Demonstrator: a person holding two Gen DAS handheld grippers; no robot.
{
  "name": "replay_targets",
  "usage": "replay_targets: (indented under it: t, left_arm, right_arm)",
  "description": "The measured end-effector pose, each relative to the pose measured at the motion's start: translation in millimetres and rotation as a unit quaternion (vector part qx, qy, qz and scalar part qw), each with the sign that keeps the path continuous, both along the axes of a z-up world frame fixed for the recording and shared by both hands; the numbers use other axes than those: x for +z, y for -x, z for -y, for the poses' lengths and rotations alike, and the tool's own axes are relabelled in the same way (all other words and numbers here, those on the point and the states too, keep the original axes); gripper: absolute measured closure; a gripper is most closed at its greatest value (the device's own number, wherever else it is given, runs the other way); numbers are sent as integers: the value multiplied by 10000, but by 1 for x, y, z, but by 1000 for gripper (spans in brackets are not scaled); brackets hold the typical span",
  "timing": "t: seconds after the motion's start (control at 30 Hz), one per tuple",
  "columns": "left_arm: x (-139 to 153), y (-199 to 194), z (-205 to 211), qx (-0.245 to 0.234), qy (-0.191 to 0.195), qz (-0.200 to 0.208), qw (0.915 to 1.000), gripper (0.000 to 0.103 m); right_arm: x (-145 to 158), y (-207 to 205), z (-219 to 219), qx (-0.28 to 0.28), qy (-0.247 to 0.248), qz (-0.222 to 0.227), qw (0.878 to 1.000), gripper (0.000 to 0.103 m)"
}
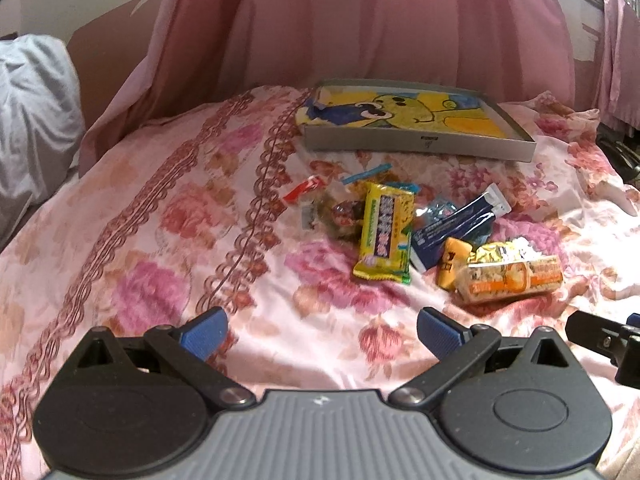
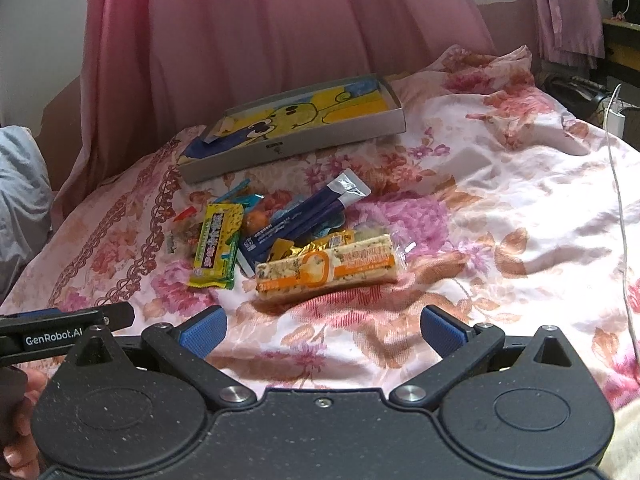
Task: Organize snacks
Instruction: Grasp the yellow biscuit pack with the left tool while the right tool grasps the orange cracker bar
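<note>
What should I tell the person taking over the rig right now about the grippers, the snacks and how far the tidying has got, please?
Left gripper: open, empty, hovering over the floral bedspread short of the snacks.
Right gripper: open, empty, just short of the orange cracker pack.
Snacks: loose pile on the bedspread, including the yellow-green bar, dark blue sachets and cracker pack.
Shallow grey box with a cartoon lining sits beyond the pile; no snacks visible in it.
Done: nothing sorted yet. Left: apparently every snack.
</note>
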State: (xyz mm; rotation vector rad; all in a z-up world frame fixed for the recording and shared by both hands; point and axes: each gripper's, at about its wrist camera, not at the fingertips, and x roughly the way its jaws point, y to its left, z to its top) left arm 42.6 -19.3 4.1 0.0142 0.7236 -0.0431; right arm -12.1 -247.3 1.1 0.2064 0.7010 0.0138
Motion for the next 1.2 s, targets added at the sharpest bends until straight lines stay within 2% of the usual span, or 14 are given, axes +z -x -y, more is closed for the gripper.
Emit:
replay_targets:
  t: [0.23,0.37,0.57,0.83,1.2]
  left_arm:
    - [-5,-31,10,-111,-111,27,9999,0]
    - [-9,-48,13,-136,-130,90,9998,0]
    - [-16,-66,14,-214,-138,242,9994,0]
    - [-29,-85,13,-224,-50,239,9995,0]
    - [-40,-110,20,-253,123,142,9995,0]
  right_arm:
    - [-1,-22,11,120,-92,250,9996,1]
    - [-2,-36,13,424,-11,475,9980,1]
    - [-8,-60,12,982,208,568,9933,1]
    - [-22,-89,12,1185,492,272,9914,1]
    - [-29,-106,14,1285,795,212,9883,1]
